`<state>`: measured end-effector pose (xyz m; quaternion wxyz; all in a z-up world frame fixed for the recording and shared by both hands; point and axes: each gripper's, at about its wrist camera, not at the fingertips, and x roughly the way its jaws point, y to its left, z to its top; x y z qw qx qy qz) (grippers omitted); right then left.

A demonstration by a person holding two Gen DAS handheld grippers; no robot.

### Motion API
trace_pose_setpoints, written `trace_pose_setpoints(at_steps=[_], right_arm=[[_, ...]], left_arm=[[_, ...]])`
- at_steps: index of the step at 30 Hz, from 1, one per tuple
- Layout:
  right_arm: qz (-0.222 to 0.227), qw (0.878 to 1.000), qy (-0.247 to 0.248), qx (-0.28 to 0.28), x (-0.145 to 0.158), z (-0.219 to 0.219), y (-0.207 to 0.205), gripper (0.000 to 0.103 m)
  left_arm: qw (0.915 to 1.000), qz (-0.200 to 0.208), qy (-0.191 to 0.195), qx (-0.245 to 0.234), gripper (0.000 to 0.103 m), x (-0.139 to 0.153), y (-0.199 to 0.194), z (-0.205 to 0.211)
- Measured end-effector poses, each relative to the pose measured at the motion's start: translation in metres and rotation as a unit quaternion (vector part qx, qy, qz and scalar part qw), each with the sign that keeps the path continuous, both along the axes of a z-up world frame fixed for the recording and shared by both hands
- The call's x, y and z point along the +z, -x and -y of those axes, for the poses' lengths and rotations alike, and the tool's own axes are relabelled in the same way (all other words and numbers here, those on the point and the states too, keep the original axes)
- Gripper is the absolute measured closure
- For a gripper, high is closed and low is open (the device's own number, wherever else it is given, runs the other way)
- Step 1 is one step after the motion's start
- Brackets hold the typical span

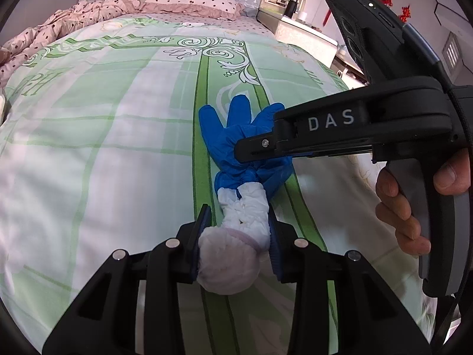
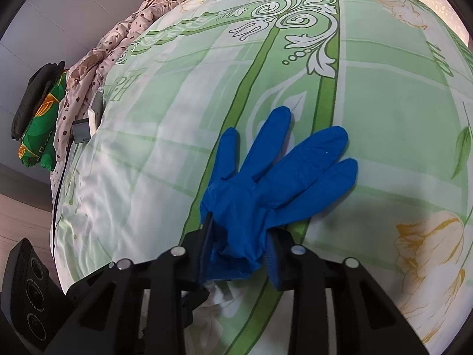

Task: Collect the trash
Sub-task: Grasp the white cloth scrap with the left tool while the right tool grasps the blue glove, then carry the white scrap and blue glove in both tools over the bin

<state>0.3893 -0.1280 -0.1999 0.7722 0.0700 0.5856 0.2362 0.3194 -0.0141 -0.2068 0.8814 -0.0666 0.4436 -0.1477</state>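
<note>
My left gripper [image 1: 236,236] is clamped on the soft white wad [image 1: 236,236] and my right gripper [image 2: 239,248] on the limp, slippery blue glove [image 2: 275,177] ahead, both light, over the bed [image 2: 384,103].

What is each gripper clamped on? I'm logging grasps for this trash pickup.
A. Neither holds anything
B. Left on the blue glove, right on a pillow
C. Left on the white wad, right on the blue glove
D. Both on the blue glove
C: the left gripper pinches the white wad, and the right gripper pinches the blue glove at its cuff.
</note>
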Motion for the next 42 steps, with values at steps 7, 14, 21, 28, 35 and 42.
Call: trace_pose_setpoints(at_steps=[7,14,21,28,35,42], right_arm=[[0.028,1.0,-0.008,-0.01,0.016,0.005,0.003,0.093],[0.059,0.997,-0.028,-0.035,0.048,0.031,0.014,0.093],[0.096,0.992,-0.04,-0.069,0.09,0.072,0.044,0.093],[0.141,0.985,-0.038,-0.093,0.131,0.12,0.094,0.093],[0.181,0.976,-0.04,-0.117,0.173,0.171,0.149,0.093],[0.214,0.964,-0.047,-0.152,0.208,0.224,0.198,0.093]], left_arm=[[1.0,0.007,-0.001,-0.006,0.07,0.008,0.005,0.003],[0.9995,0.027,-0.014,-0.009,0.07,0.036,0.018,0.008],[0.9978,0.062,-0.024,0.006,0.07,0.079,0.042,0.009],[0.9941,0.095,-0.038,0.034,0.07,0.121,0.082,0.018],[0.9909,0.131,-0.016,0.024,0.07,0.167,0.125,0.041],[0.9835,0.18,0.01,-0.01,0.07,0.215,0.163,0.09]])
